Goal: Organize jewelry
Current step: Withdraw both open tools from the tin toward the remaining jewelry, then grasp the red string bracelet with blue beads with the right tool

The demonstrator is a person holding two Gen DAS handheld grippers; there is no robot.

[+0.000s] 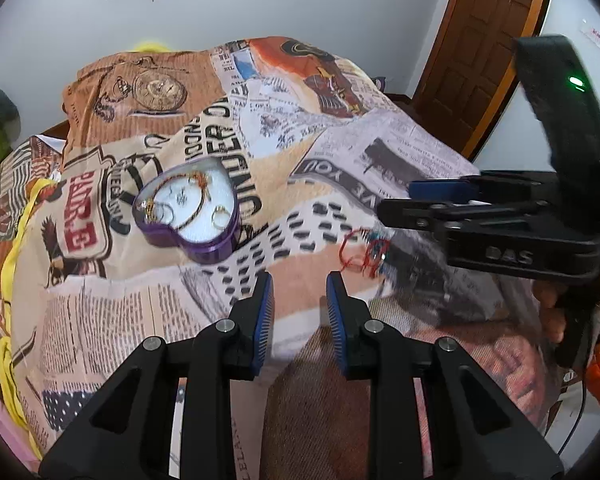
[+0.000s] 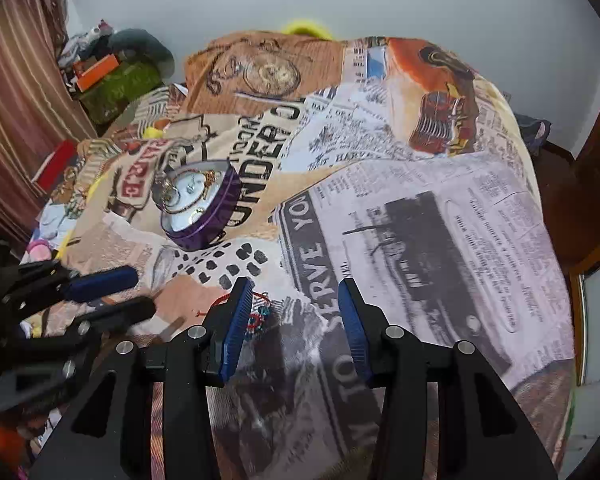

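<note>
The red bracelet (image 2: 256,312) lies on the bed just off the right hand-held gripper (image 2: 296,328)'s left pad — jaws parted, empty; the left hand-held gripper (image 1: 300,312) — also parted, empty — sits farther

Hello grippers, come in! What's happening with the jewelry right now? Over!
Left gripper and right gripper open, empty. Red bracelet loose on the blanket, outside the purple heart box. Nothing in the way.

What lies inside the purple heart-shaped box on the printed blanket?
The purple heart-shaped box holds a white lining, gold chains and a gold ring. Anything beneath the lining cannot be seen.
</note>
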